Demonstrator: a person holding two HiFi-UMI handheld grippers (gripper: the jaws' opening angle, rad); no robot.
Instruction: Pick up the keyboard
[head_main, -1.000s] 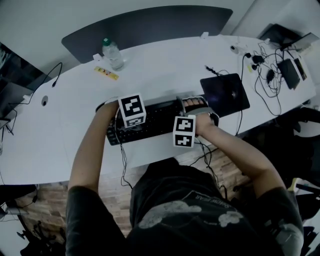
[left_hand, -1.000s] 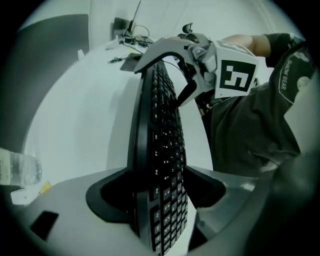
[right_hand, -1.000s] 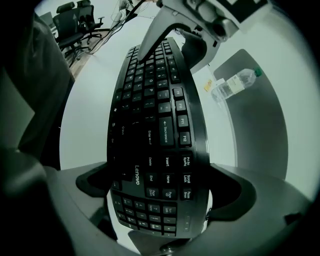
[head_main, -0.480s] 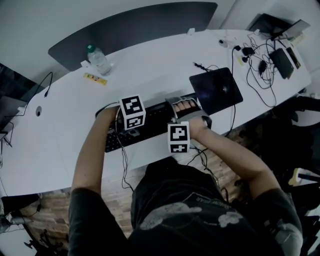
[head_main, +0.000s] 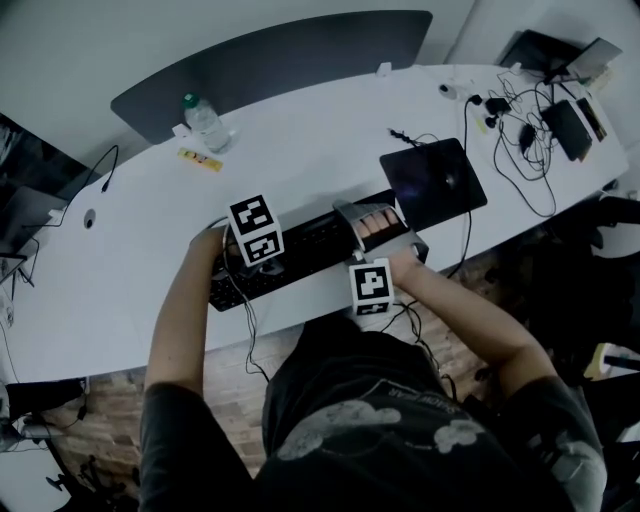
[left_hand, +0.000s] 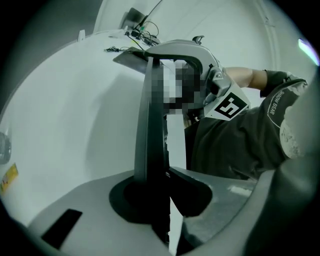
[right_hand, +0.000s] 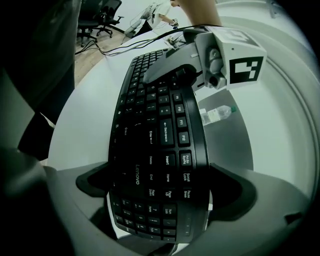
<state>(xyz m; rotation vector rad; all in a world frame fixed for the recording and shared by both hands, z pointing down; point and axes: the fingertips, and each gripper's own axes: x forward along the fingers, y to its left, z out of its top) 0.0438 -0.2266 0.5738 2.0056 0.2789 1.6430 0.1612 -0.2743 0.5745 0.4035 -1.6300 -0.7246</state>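
The black keyboard (head_main: 300, 248) lies along the white table's (head_main: 120, 270) front edge. My left gripper (head_main: 238, 268) is at its left end. In the left gripper view the keyboard (left_hand: 150, 125) stands edge-on between that gripper's (left_hand: 165, 185) closing jaws, and both pads touch it. My right gripper (head_main: 377, 226) is shut across the keyboard's right end. In the right gripper view its (right_hand: 165, 187) jaws press the two long edges of the keyboard (right_hand: 155, 140) by the number pad. The left gripper (right_hand: 200, 55) shows at the far end.
A water bottle (head_main: 205, 120) and a yellow label (head_main: 200, 160) lie at the back left. A dark pad (head_main: 432, 182) sits right of the keyboard. Tangled cables and chargers (head_main: 530, 130) fill the far right. A grey divider (head_main: 270, 60) runs behind the table.
The left gripper's marker cube has shifted slightly left over the keyboard's left end. The right gripper's cube has drawn back toward the person, still on the right end.
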